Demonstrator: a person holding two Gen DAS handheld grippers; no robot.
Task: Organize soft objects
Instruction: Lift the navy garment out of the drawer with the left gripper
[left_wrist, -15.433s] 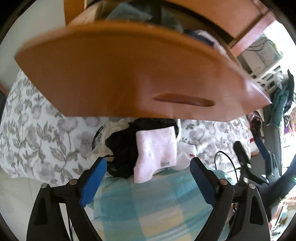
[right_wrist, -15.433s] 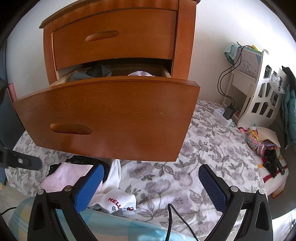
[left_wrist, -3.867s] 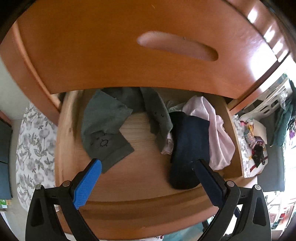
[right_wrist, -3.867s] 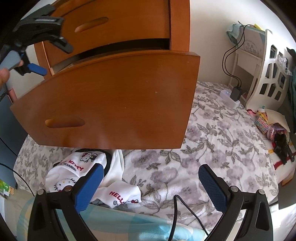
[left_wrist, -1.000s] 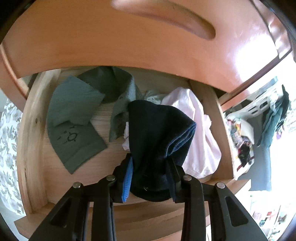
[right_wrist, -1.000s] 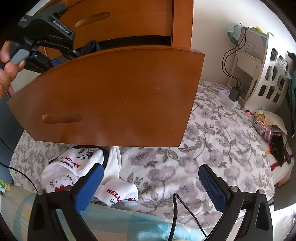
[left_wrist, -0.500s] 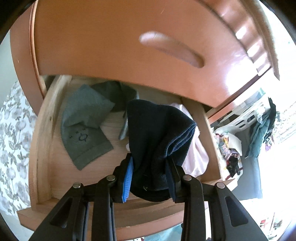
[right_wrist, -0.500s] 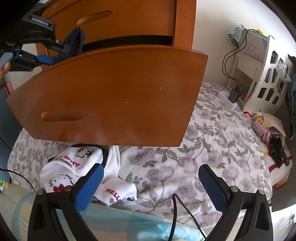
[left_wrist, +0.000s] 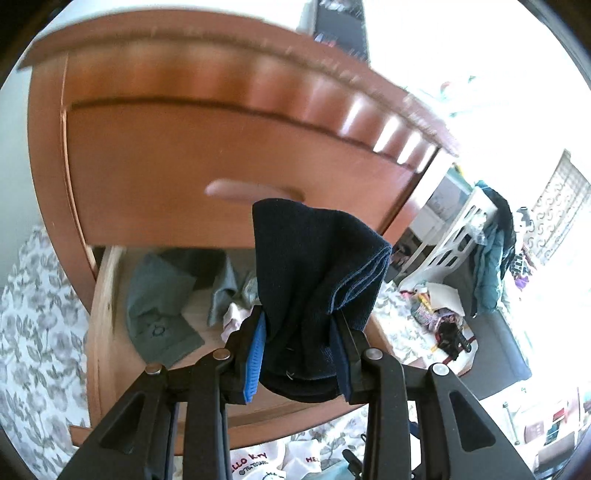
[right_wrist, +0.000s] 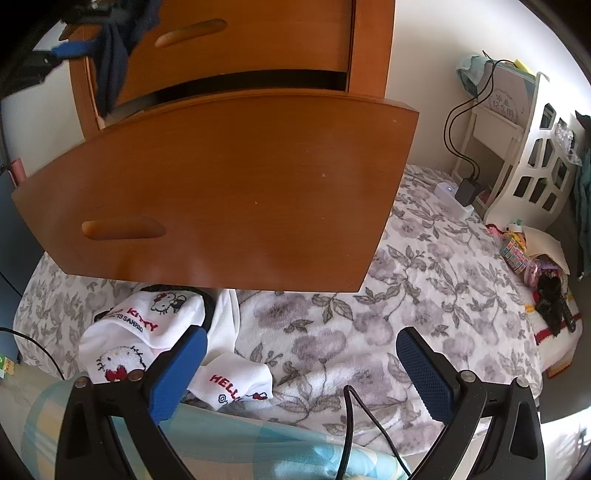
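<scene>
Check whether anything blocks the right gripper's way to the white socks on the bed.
Nothing visible does. The open right gripper hovers just above the white socks, which lie uncovered on the bed below the open drawer.

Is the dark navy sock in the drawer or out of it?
Out: the left hand-held gripper holds the dark navy sock up above the open wooden drawer.

Both grippers have black frames, silver screws and fingers (right_wrist: 424, 373) with textured blue pads.

This is a bedroom in a home: a bed with a flowered blanket (right_wrist: 424, 295), a wooden dresser (right_wrist: 258, 44) with an open drawer (right_wrist: 229, 192) of clothes, and a white shelf (right_wrist: 532, 162) far right.
</scene>
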